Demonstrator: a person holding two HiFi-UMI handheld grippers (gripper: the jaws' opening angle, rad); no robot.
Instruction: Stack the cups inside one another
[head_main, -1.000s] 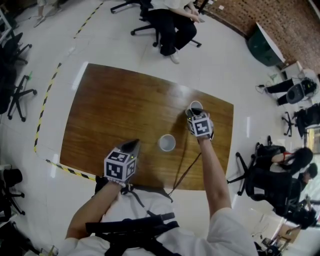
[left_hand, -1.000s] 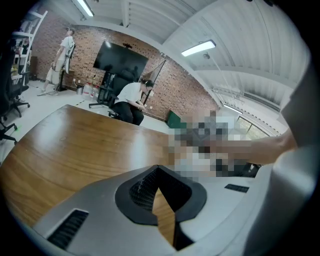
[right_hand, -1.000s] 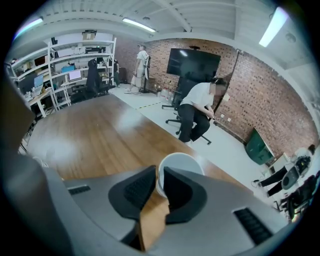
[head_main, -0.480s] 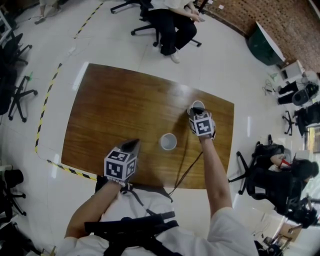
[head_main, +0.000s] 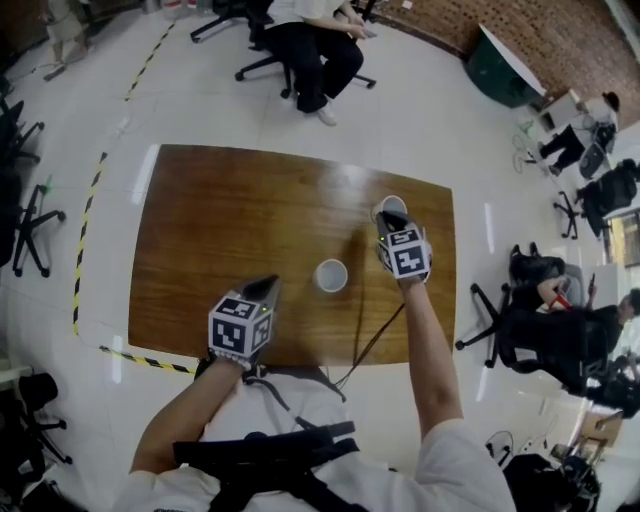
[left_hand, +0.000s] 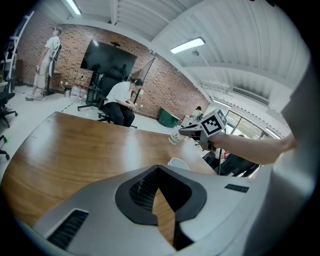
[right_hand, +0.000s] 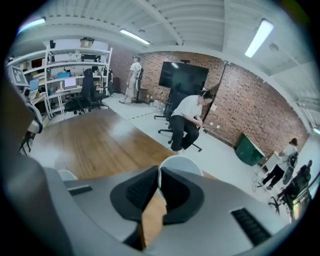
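Observation:
Two white paper cups are in play on the brown wooden table (head_main: 220, 220). One cup (head_main: 331, 275) stands upright near the table's middle front, also seen as the standing cup (left_hand: 178, 163) and at the left edge as that cup (right_hand: 66, 175). My right gripper (head_main: 392, 218) is shut on the near rim of the other cup (head_main: 392, 207), which hangs just above the table's right part. The rim of this held cup (right_hand: 182, 165) is pinched between the jaws of the right gripper (right_hand: 159, 182). My left gripper (head_main: 265, 288) is shut and empty near the front edge, left of the standing cup.
A person (head_main: 305, 40) sits on an office chair beyond the table's far side. More chairs (head_main: 25, 215) stand at the left, and yellow-black tape (head_main: 85, 230) runs along the floor. A cable (head_main: 370, 340) trails from my right gripper over the front edge.
My right gripper has lifted slightly with the cup pinched in it. The left gripper and the standing cup have stayed put.

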